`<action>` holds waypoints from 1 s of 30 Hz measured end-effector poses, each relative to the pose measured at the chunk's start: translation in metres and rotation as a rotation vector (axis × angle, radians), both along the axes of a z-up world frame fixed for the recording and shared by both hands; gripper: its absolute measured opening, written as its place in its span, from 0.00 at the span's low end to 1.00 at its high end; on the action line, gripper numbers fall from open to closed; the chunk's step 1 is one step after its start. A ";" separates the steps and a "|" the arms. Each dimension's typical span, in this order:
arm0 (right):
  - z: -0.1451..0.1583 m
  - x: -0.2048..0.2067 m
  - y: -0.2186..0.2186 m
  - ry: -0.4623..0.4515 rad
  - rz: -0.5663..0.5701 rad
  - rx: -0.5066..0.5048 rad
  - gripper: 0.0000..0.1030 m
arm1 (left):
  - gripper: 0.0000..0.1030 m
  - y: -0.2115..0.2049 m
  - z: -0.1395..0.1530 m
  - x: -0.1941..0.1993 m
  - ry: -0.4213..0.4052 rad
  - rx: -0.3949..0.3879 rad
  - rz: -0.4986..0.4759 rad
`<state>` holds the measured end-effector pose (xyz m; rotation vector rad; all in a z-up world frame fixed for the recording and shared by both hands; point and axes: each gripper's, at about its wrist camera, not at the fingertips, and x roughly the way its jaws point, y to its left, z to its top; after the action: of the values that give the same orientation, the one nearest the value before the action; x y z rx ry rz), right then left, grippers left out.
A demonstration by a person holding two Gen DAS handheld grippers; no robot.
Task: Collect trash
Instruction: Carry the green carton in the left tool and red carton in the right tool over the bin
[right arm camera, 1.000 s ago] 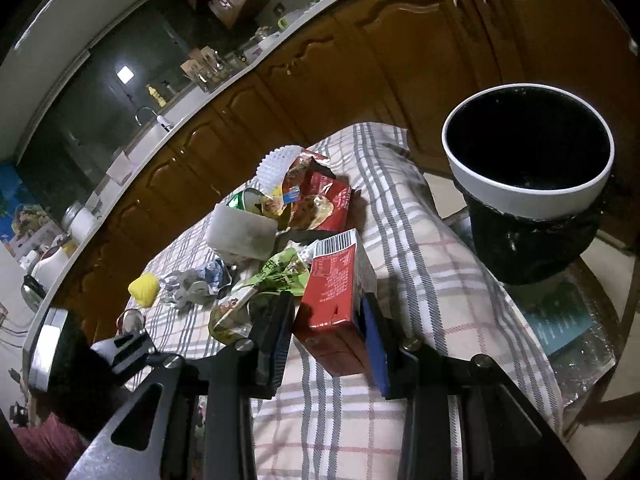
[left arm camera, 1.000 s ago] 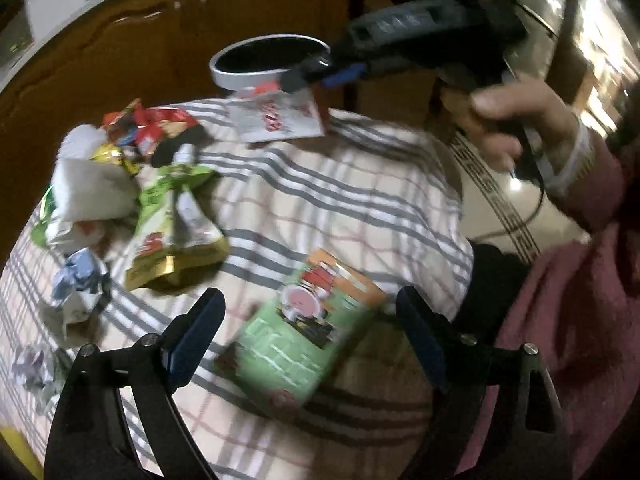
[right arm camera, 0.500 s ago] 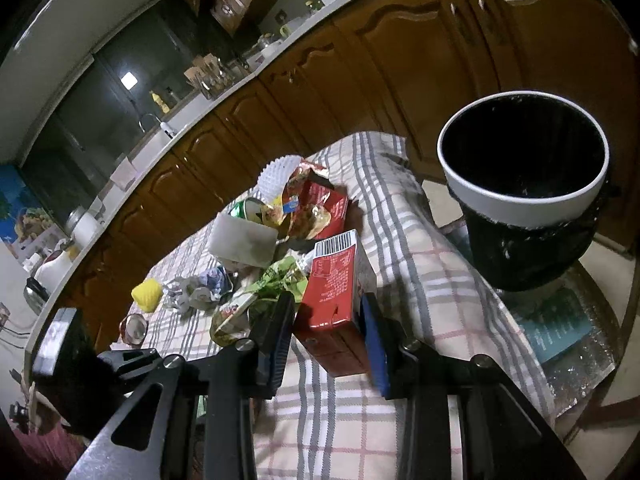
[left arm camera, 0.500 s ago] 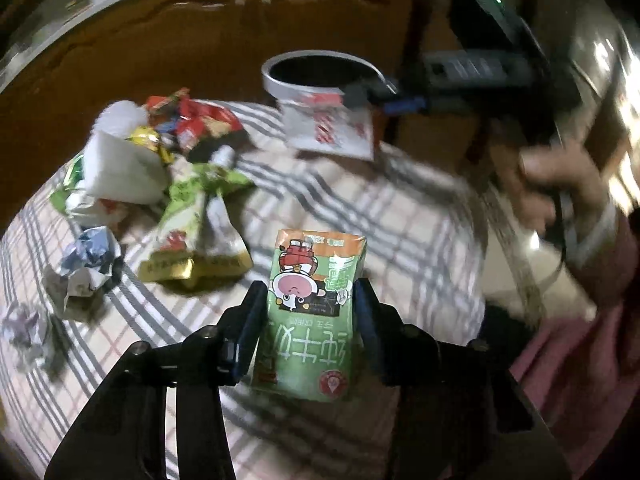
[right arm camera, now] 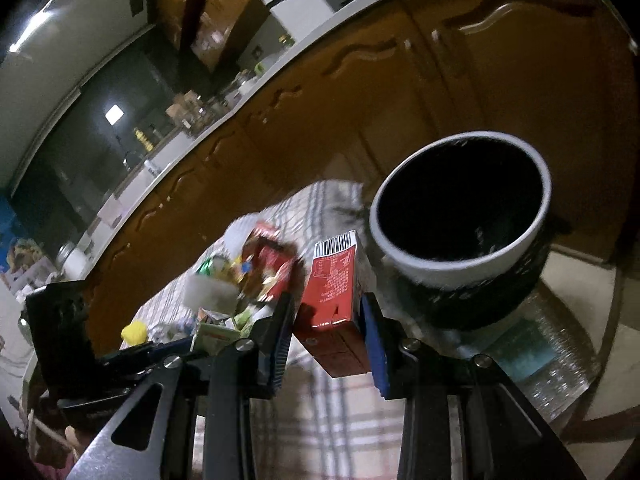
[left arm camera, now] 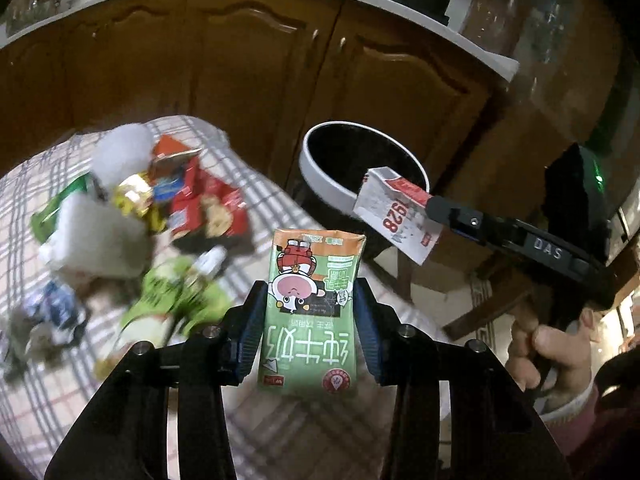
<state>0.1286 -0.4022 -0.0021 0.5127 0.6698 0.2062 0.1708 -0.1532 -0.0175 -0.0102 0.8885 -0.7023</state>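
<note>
Two hand-held black grippers carry drink cartons above a cloth-covered table beside a row of brown wooden kitchen cabinets [left arm camera: 360, 80]. The left gripper [left arm camera: 310, 316] is clamped on a green rectangular milk carton printed with a cartoon cow [left arm camera: 312, 308], its blue-padded jaws pressing the carton's two narrow sides; the carton stands upside down in the grip, lifted clear of the white plaid tablecloth with grey and red stripes [left arm camera: 248, 412]. The right gripper [right arm camera: 326, 336] is clamped on a red rectangular drink carton with a barcode on its top end [right arm camera: 334, 292], held tilted and off the cloth. Seen from the left wrist camera, that red carton [left arm camera: 396, 214] hangs just in front of the rim of the round black waste bin with a white rim [left arm camera: 332, 184], which stands off the far edge of the table, next to the cabinets. In the right wrist view the bin [right arm camera: 460, 272] opens just beyond the carton's upper right. A person's hand [left arm camera: 548, 340] in a pink sleeve grips the right tool's handle. Behind the green carton, a blurred heap of remaining litter [left arm camera: 132, 216] lies on the cloth: red snack wrappers, a green pouch, crumpled white paper and a yellow foil scrap, all well apart from the bin
</note>
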 end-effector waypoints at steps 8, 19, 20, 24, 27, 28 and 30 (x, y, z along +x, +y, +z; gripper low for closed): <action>0.009 0.014 -0.043 -0.018 -0.092 -0.032 0.33 | 0.40 -0.057 0.013 0.033 0.000 0.016 -0.025; 0.005 0.047 -0.075 -0.007 -0.154 -0.074 0.33 | 0.40 -0.116 0.011 0.085 0.033 0.041 -0.020; 0.003 0.050 -0.076 -0.003 -0.156 -0.076 0.33 | 0.40 -0.121 0.011 0.089 0.034 0.043 -0.020; -0.005 0.058 -0.086 0.016 -0.166 -0.078 0.33 | 0.40 -0.143 0.008 0.103 0.040 0.059 -0.027; -0.009 0.062 -0.092 0.027 -0.171 -0.076 0.33 | 0.40 -0.154 0.004 0.109 0.041 0.074 -0.032; -0.010 0.062 -0.094 0.029 -0.172 -0.076 0.33 | 0.40 -0.158 0.003 0.112 0.041 0.080 -0.032; -0.010 0.066 -0.098 0.034 -0.173 -0.078 0.33 | 0.40 -0.164 0.000 0.117 0.049 0.086 -0.030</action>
<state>0.1949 -0.4997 -0.0118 0.4973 0.6599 0.0091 0.2878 -0.3169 -0.0171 0.0633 0.9665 -0.6938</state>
